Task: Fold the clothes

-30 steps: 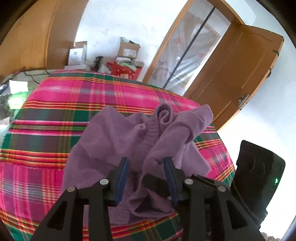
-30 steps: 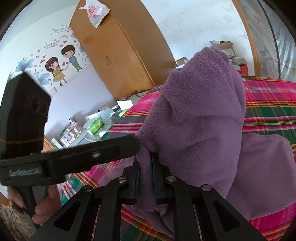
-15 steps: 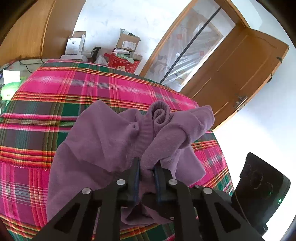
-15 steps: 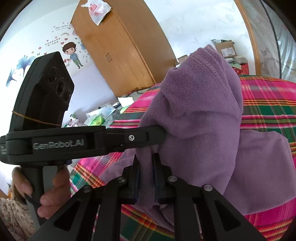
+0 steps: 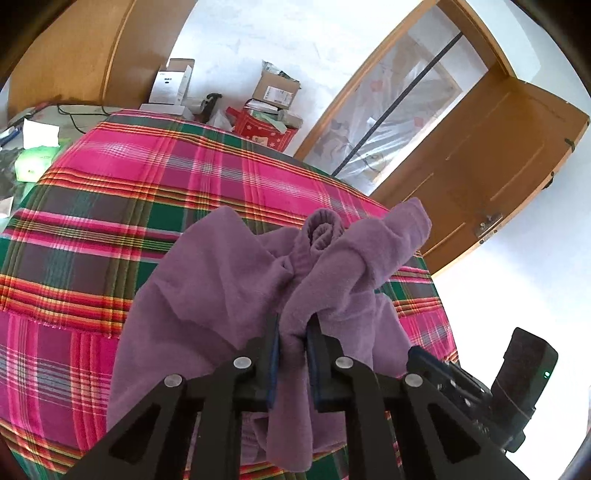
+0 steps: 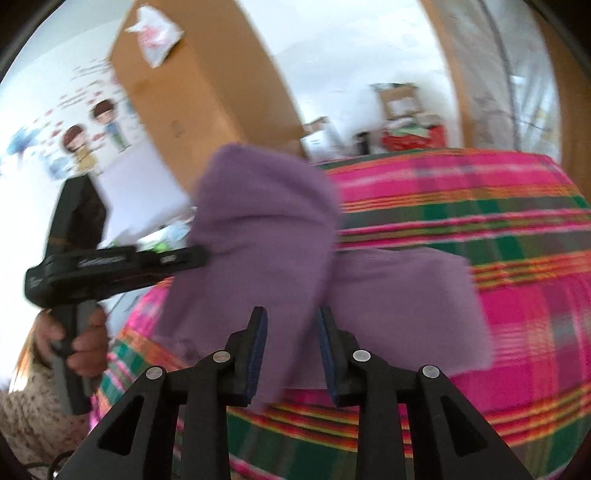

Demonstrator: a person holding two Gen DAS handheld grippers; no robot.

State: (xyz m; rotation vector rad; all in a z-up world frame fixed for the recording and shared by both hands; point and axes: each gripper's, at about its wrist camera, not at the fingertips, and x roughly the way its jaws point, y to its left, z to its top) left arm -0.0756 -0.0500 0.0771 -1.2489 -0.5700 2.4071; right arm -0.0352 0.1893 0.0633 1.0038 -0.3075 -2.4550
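two grippers work one purple fleece garment (image 5: 229, 295), which lies bunched on the pink and green plaid cloth (image 5: 155, 177) that covers the surface, near its front edge. the left gripper (image 5: 291, 354) has its jaws clenched on a fold of the garment, the fabric pinched between the blue pads and hanging down below them. the right gripper (image 6: 290, 354) has its jaws opening; a flap of the garment hangs between them, but the pads stand clear of it on both sides.

at the far side of the room, an open cardboard box (image 5: 275, 88) sits above a red box (image 5: 262, 127) stuffed with papers; what the cardboard one holds cannot be made out. a white box (image 5: 171, 83) stands to their left, beside a wooden wardrobe (image 5: 74, 51).

the left wrist view alone shows the wooden door (image 5: 480, 177) standing open at the right, and the garment's rolled ribbed cuff (image 5: 323, 229) at the top of the heap. the right wrist view, blurred, alone shows a white plastic bag (image 6: 153, 31) on top of the wardrobe, cartoon wall stickers (image 6: 92, 136) and the person's left hand (image 6: 79, 336) wrapped around the left gripper's handle, with a patterned sleeve below it.
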